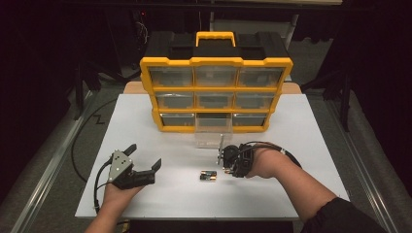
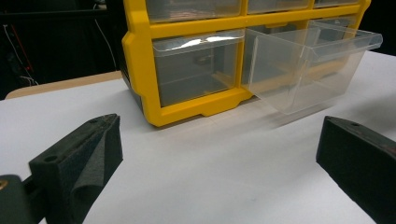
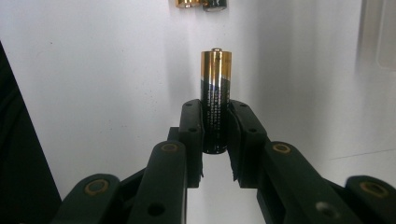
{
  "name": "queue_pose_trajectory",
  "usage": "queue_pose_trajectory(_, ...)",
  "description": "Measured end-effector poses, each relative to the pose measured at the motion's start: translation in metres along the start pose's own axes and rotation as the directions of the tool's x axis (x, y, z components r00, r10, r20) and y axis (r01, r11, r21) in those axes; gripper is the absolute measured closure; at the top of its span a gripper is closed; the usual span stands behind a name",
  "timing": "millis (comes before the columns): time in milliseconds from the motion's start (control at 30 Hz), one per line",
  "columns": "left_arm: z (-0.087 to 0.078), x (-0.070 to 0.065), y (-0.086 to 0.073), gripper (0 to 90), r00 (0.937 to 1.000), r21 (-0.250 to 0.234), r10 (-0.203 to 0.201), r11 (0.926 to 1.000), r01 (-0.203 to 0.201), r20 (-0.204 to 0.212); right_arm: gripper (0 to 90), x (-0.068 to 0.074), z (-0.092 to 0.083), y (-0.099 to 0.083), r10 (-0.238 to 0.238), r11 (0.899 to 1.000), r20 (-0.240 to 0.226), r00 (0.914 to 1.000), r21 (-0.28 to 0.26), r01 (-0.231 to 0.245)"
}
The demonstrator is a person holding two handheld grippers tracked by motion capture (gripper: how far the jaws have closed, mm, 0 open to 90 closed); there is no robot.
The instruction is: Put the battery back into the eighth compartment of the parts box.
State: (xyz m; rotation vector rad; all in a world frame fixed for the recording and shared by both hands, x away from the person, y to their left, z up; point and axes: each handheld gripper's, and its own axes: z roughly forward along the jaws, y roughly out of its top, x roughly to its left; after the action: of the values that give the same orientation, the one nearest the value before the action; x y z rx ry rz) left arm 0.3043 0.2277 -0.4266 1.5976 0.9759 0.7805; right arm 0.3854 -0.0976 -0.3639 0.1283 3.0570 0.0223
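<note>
Item: battery (image 3: 215,100) — black and gold cell, clamped between the pads of the right gripper (image 3: 215,140), gold end pointing away from the jaws; centre of the right gripper view. In the high view this gripper (image 1: 228,160) sits right of centre, just below the pulled-out drawer.

Item: loose batteries (image 1: 208,175) — lying on the white table (image 1: 145,121), lower centre of the high view, just left of the right gripper; their ends show at the top edge of the right gripper view (image 3: 201,3).

Item: clear drawer (image 2: 303,65) — drawn out of the bottom row of the yellow organiser (image 1: 216,92); upper right of the left gripper view.

Item: left gripper (image 1: 138,170) — jaws spread wide, nothing between them, resting at the lower left of the high view.

Handling note: the likely step is carrying the held cell to the open drawer. Keep the grip square on the black half, raise it above the drawer's front lip, and release only once the cell is over the drawer's floor — a drop onto the rim could send it rolling.

Unclear: the drawer's contents are hard to read through the plastic; the loose cells are cut off in the right gripper view, and their count is uncertain.
</note>
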Motion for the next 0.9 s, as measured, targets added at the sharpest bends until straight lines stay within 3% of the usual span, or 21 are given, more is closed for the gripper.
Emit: queue_pose_trajectory(900, -0.001, -0.002, 0.001, 1.4, 1.0, -0.014, 0.009, 0.9999, -0.009, 0.001, 78.9, -0.014, -0.028, 0.007, -0.001, 1.0, 0.032, 0.9995, -0.012, 0.001)
